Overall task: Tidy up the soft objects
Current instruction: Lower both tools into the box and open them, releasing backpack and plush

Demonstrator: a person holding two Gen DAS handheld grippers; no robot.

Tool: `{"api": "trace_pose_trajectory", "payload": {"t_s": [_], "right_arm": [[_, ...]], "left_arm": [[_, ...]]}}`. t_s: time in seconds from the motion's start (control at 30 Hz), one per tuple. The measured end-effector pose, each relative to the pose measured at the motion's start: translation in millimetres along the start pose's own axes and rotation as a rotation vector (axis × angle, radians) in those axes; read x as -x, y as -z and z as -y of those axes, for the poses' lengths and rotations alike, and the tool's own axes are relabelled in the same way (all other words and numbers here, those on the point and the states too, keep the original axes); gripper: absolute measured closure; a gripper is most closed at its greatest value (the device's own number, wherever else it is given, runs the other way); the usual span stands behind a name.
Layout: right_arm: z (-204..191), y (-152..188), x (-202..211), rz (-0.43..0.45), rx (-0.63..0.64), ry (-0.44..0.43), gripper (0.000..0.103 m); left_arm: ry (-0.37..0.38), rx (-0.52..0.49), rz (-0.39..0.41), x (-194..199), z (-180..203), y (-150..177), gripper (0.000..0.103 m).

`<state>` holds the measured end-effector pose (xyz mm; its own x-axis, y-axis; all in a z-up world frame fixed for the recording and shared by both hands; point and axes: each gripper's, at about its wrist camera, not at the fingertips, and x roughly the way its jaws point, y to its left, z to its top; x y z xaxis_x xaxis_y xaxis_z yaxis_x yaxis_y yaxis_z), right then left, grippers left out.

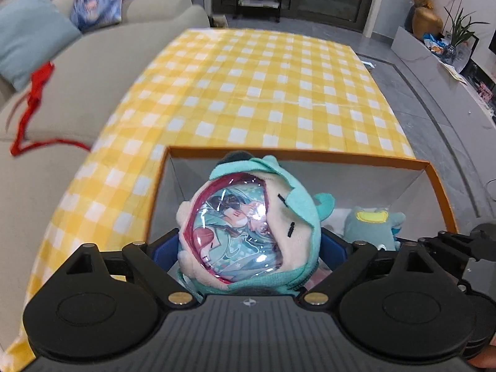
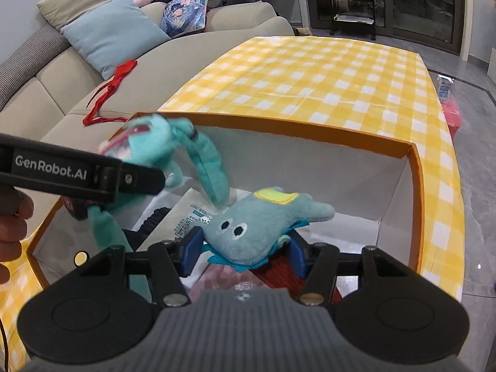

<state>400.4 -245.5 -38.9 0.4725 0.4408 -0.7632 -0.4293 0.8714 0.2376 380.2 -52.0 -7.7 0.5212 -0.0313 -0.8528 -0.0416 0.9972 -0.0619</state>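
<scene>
Two grippers work over one orange-rimmed box (image 2: 310, 135) at the near edge of the yellow checked table (image 1: 263, 93); beyond the box's far wall the cloth lies bare, sofa (image 1: 62, 77) along the left. Left gripper (image 1: 249, 248): fingers clamped on the teal plush pouch (image 1: 245, 223), held above the box's left part, window side up. Right gripper (image 2: 243, 252): blue pads (image 2: 192, 252) apart, flanking the grey-blue plush (image 2: 257, 226) lying inside the box; contact looks light, possibly none. Paper and dark cloth underneath.
</scene>
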Motion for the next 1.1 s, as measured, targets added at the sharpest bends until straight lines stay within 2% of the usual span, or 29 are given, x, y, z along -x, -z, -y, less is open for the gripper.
{"api": "trace_pose_trajectory", "payload": {"t_s": [0.1, 0.3, 0.37, 0.43, 0.47, 0.57, 0.87, 1.0, 1.1], "right_arm": [[0.3, -0.3, 1.5, 0.003, -0.001, 0.000, 0.045], [-0.6, -0.7, 2.6, 0.004, 0.004, 0.015, 0.046], [-1.3, -1.2, 5.8, 0.014, 0.012, 0.018, 0.043], [-1.4, -1.9, 10.4, 0.032, 0.004, 0.028, 0.021], [-1.2, -2.5, 13.8, 0.046, 0.003, 0.025, 0.014], [-1.5, -3.9, 20.9, 0.069, -0.001, 0.036, 0.003], [-14.6, -7.4, 43.8, 0.096, -0.064, 0.082, 0.003], [-27.8, -4.9, 53.9, 0.091, -0.062, 0.106, 0.003], [-40.6, 0.4, 65.1, 0.073, -0.013, 0.119, 0.003]], "left_arm": [[0.054, 0.015, -0.020, 0.3, -4.0, 0.0, 0.000], [0.085, 0.014, -0.010, 13.4, -4.8, -3.5, 0.000], [0.095, 0.021, -0.009, 17.9, -5.2, -4.7, 0.000], [0.104, 0.026, -0.002, 21.3, -5.9, -6.2, 0.000], [0.107, 0.026, -0.004, 22.0, -6.0, -7.1, 0.000], [0.114, 0.044, -0.007, 25.8, -6.7, -7.4, 0.000], [0.147, 0.044, -0.007, 51.2, -7.2, -5.1, 0.000], [0.151, 0.044, 0.011, 70.5, -10.9, -2.1, 0.000], [0.149, 0.045, 0.037, 84.8, -17.2, 4.2, 0.000]]}}
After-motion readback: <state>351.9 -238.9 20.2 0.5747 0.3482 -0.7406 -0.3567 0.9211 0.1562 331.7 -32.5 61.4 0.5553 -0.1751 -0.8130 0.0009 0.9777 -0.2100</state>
